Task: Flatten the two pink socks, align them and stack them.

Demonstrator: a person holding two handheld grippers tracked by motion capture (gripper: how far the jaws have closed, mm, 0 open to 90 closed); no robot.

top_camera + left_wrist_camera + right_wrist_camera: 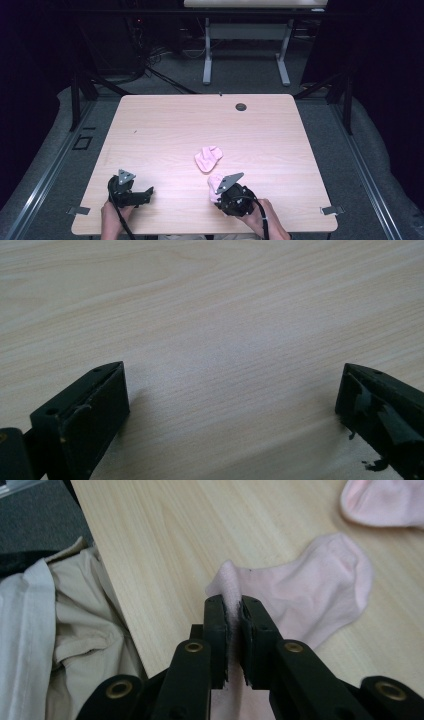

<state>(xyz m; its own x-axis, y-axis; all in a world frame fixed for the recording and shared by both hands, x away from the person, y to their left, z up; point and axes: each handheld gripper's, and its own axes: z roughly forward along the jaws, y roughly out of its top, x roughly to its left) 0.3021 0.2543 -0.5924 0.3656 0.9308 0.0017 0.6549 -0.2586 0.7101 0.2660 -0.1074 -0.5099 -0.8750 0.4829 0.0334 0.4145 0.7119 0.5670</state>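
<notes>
A pale pink sock (320, 587) lies flat on the table (165, 130) close to the near edge, and its cuff end is pinched between the jaws of the right gripper (234, 607), which are pressed together on a raised fold of the fabric. In the high view that same sock (215, 182) peeks out just on the far side of the right gripper (231, 194), which a hand (260, 215) holds from below. A second pink sock (207, 158), folded over on itself, lies a little farther up the table from the held one, near it but not touching; in the right gripper view its rounded end (382, 500) shows beyond the toe of the held sock.

Well to the left of the held sock, the left gripper (131, 192) rests low over bare wood near the same near edge, held by the other hand (114, 217). Its jaws stand wide apart with nothing between them but the table's pale grain (230, 340).

Far up the table from the socks, a small dark round grommet (241, 106) sits near the back edge. Light beige clothing (60, 630) shows beside the table's edge, off to the side of the held sock.
</notes>
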